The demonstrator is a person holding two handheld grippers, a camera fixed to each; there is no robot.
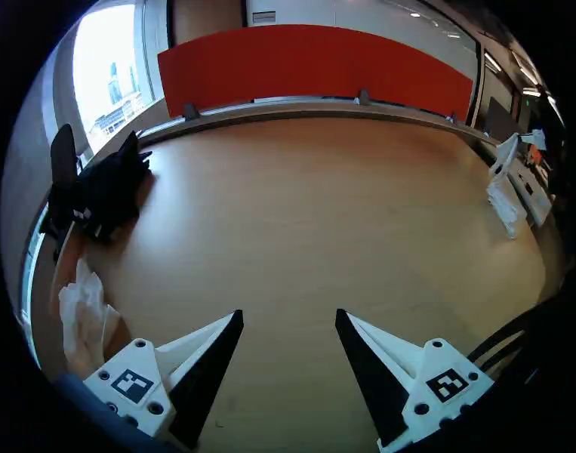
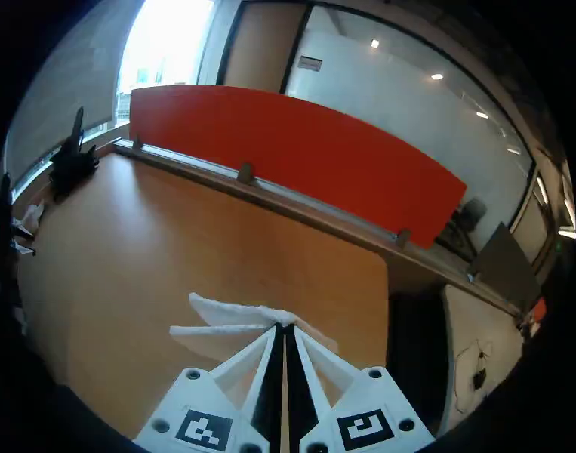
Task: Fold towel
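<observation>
My right gripper (image 2: 284,329) has its jaws clamped on the towel's (image 2: 220,309) edge, the cloth running leftward from them just above the surface (image 2: 137,249), while my left gripper (image 1: 289,314), jaws apart, hovers over bare wood.

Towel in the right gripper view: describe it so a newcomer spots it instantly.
Start at the long wooden desk backed by the red divider. At the desk's near right end lies the towel, pinched by the right gripper. It is white and flat-layered, unlike the black bag at the far left.
</observation>
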